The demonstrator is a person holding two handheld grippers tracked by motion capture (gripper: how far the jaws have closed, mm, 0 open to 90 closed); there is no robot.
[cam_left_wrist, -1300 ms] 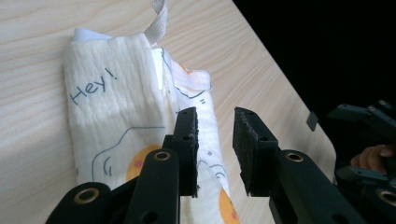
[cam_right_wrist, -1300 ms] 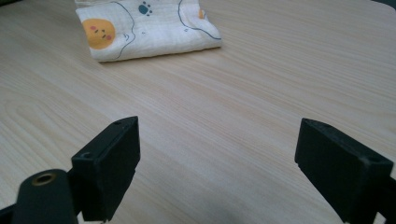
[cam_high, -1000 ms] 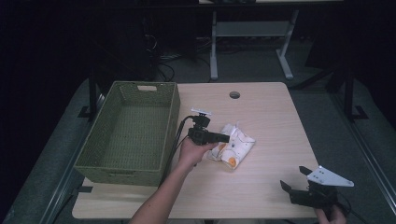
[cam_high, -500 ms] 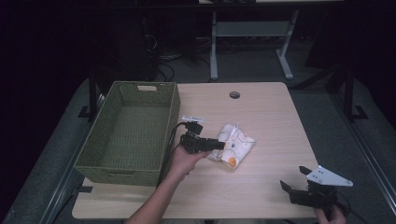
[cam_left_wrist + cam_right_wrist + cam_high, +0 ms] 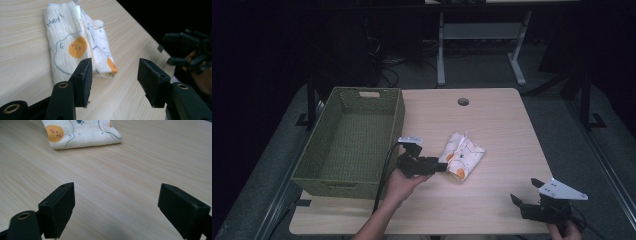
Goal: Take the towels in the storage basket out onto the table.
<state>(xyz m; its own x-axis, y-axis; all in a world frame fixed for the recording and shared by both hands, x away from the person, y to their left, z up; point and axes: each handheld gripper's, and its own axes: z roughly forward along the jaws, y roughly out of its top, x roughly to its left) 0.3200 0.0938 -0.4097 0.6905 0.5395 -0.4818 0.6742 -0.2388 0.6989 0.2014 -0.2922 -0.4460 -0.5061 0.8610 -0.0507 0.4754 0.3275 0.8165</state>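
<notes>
lying folded at mid frame on the desk (image 5: 492,200), egg-print cloth (image 5: 463,156), left hand-held gripper (image 5: 443,165) drawn back toward the green basket (image 5: 397,120) since earlier, jaws just opening, spread, off the cloth, right hand-held gripper (image 5: 524,191) spread at lower right, unmoved

The right gripper view's top edge cuts off the folded cloth (image 5: 82,132)
</notes>
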